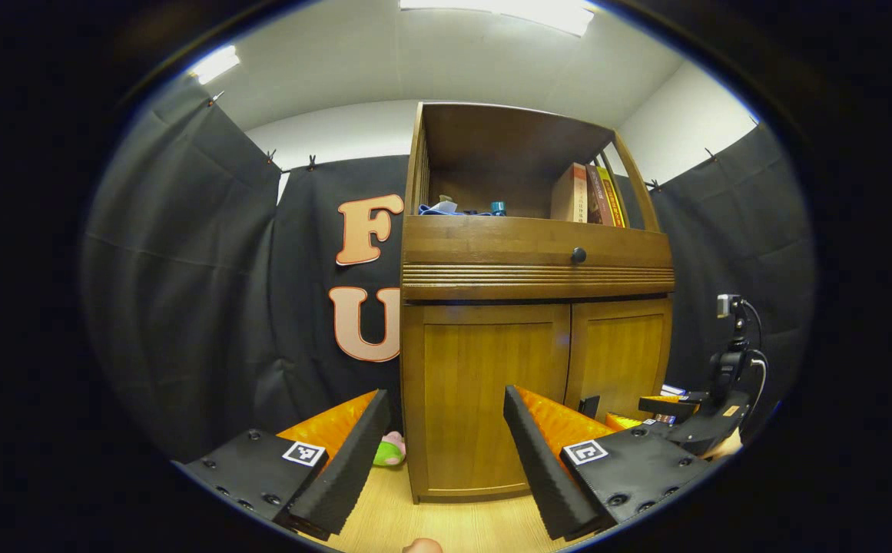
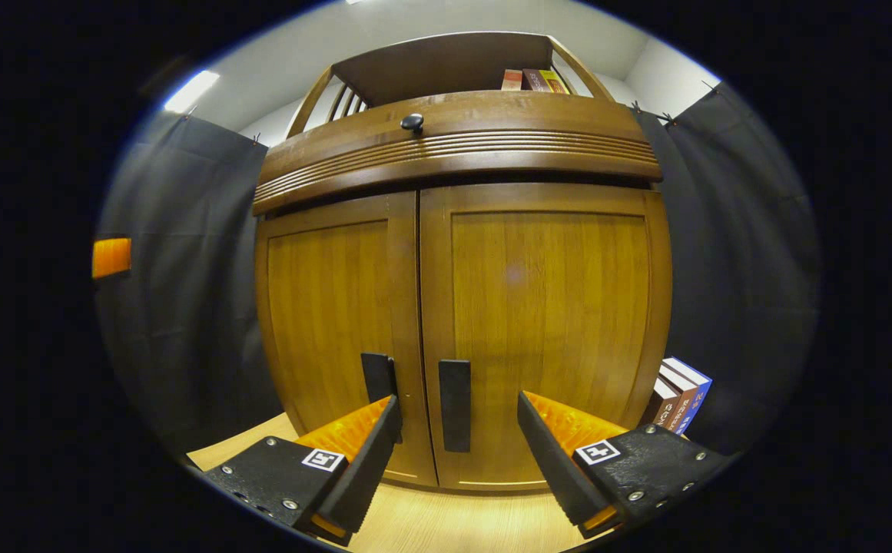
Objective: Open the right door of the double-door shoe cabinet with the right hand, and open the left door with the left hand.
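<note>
Right tongs (image 2: pixel 457 453) sitting released, fingers straddling the right door (image 2: pixel 545 330) handle (image 2: pixel 455 405) at 6 o'clock, not touching it. Left tongs (image 1: pixel 438 453) also released, facing the left door (image 1: pixel 484 392) of the shoe cabinet (image 1: pixel 538 276). Both doors staying closed-looking, flush.

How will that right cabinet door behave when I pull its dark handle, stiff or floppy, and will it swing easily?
The right door looks like a solid wood panel, so probably rigid, not flexing. Its handle is a flat upright bar by the centre seam, so it likely swings out about its outer edge. The bar looks smooth; the open right tongs may slip unless squarely closed.
</note>
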{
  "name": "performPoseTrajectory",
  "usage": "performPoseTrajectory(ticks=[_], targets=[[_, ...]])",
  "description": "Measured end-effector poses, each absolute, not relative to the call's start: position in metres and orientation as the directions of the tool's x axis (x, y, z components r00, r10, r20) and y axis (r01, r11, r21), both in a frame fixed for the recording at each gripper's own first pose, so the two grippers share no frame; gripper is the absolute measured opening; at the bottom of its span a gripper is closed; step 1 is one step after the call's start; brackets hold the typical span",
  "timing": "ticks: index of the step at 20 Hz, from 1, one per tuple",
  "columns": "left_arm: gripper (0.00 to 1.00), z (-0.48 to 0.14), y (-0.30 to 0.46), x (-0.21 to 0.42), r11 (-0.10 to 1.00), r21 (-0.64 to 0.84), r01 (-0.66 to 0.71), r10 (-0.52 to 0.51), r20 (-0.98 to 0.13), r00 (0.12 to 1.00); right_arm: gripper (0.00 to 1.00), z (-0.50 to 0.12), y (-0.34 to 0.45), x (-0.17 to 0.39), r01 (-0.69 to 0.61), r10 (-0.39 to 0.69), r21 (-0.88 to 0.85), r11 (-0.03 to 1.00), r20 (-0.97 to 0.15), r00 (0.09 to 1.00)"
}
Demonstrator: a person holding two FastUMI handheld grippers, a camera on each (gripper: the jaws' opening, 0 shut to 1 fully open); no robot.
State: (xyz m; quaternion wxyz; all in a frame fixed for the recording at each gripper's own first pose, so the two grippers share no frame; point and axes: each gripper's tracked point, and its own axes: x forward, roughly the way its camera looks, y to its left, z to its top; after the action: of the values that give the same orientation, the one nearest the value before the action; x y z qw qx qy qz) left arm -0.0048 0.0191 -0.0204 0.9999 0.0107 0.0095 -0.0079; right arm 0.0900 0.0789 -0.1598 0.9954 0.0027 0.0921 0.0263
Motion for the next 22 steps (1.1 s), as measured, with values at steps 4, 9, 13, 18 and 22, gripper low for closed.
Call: performPoseTrajectory(ticks=[4, 9, 13, 18, 22], targets=[[0.96, -0.029, 0.026, -0.001, 1.000, 0.028, 0.012, -0.011, -0.031, 0.999, 0.80, -0.187, 0.088, 0.113, -0.049, 0.049, 0.005, 0.999, -0.210, 0.976], [0.95, -0.036, 0.035, 0.004, 0.999, 0.032, -0.002, 0.004, -0.034, 0.999, 0.83, -0.192, 0.079, 0.135, 0.007, -0.003, 0.023, 1.000, -0.172, 0.985], [0.96, -0.042, 0.038, -0.003, 0.999, 0.034, -0.004, 0.006, -0.042, 0.999, 0.73, -0.196, 0.078, 0.152, 0.013, -0.004, 0.049, 0.999, -0.181, 0.983], [0.96, -0.046, 0.043, 0.005, 1.000, 0.021, -0.002, 0.003, -0.051, 0.999, 0.41, -0.205, 0.085, 0.159, 0.002, 0.012, 0.071, 0.997, -0.199, 0.980], [0.97, -0.046, 0.050, 0.005, 0.999, 0.029, -0.019, 0.020, -0.046, 0.999, 0.43, -0.212, 0.084, 0.165, 0.020, 0.001, 0.089, 0.996, -0.222, 0.975]])
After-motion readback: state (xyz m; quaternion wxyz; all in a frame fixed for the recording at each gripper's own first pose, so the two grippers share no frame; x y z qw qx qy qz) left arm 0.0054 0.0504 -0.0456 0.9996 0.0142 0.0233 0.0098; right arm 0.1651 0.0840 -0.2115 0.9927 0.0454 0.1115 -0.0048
